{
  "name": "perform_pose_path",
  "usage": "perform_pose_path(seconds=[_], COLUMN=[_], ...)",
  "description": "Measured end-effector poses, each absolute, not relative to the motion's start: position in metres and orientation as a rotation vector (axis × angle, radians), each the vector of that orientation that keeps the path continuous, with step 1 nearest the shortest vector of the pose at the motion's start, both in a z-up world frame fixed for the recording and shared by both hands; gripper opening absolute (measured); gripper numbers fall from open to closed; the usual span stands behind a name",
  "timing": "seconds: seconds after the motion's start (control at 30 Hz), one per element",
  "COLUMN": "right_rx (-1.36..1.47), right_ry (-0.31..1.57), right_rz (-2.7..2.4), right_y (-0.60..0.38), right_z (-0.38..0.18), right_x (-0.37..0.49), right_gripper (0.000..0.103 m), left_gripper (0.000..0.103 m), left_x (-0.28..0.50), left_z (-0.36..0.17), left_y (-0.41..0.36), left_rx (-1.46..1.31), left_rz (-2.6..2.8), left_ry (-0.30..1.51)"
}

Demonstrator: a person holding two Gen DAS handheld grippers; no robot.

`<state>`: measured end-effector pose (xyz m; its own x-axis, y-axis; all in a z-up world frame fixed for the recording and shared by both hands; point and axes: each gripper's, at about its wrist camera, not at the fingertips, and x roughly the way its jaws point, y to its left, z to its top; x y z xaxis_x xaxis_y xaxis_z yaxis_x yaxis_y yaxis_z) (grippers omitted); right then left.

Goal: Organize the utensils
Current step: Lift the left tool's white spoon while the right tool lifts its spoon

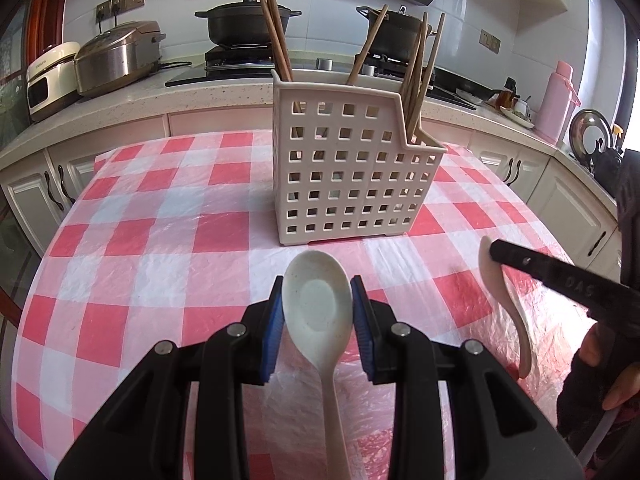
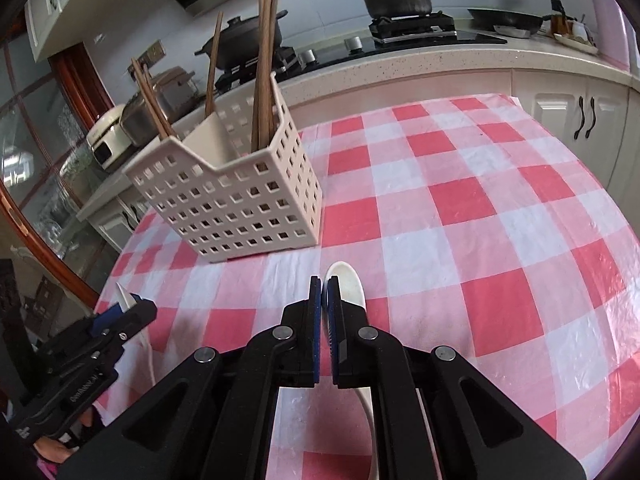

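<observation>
Left wrist view: the left gripper (image 1: 318, 312) clamps a white spoon (image 1: 316, 300) by its bowl between blue pads, above a red-checked tablecloth (image 1: 168, 240); a perforated white caddy (image 1: 352, 176) holding wooden chopsticks (image 1: 276, 28) stands beyond. The right gripper's arm bears partly readable letters, "OAS". Right wrist view: the right gripper (image 2: 324, 284), jaws nearly together, pinches a second white spoon (image 2: 348, 284) by its edge, beside the caddy.

White spoon (image 1: 316, 304) between left gripper (image 1: 318, 320) blue fingers (image 1: 274, 332), before perforated holder (image 1: 352, 168) of chopsticks (image 1: 276, 28).
</observation>
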<state>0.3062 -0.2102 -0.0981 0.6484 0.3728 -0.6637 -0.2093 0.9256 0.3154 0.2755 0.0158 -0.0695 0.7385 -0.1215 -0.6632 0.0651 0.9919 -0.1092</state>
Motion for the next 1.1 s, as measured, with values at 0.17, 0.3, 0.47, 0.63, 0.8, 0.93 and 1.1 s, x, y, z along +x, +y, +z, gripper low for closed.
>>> perform_pose_path(seconds=[0.17, 0.3, 0.47, 0.63, 0.8, 0.93, 1.1], right_rx=[0.171, 0.143, 0.053, -0.055, -0.169, -0.212, -0.135], right_ry=[0.823, 0.877, 0.956, 0.985, 1.005, 0.988, 0.945], right_rz=[0.323, 0.337, 0.378, 0.411, 0.425, 0.384, 0.376], right_y=[-0.206, -0.203, -0.187, -0.174, -0.163, -0.161, -0.174], right_z=[-0.098, -0.107, -0.127, -0.134, -0.133, -0.134, -0.121], right_x=[0.309, 0.319, 0.337, 0.35, 0.351, 0.347, 0.34], right_gripper=[0.043, 0.057, 0.042, 0.037, 0.035, 0.032, 0.031], left_gripper=[0.031, 0.031, 0.031, 0.031, 0.031, 0.031, 0.031], left_x=[0.277, 0.279, 0.283, 0.287, 0.29, 0.291, 0.29], left_z=[-0.07, -0.072, -0.075, -0.077, -0.076, -0.076, -0.074], left_y=[0.019, 0.021, 0.021, 0.021, 0.022, 0.022, 0.025], left_rx=[-0.084, -0.086, -0.086, -0.079, -0.091, -0.092, -0.093], left_rz=[-0.099, -0.096, -0.091, -0.078, -0.069, -0.069, -0.069], left_ry=[0.732, 0.737, 0.747, 0.755, 0.753, 0.755, 0.75])
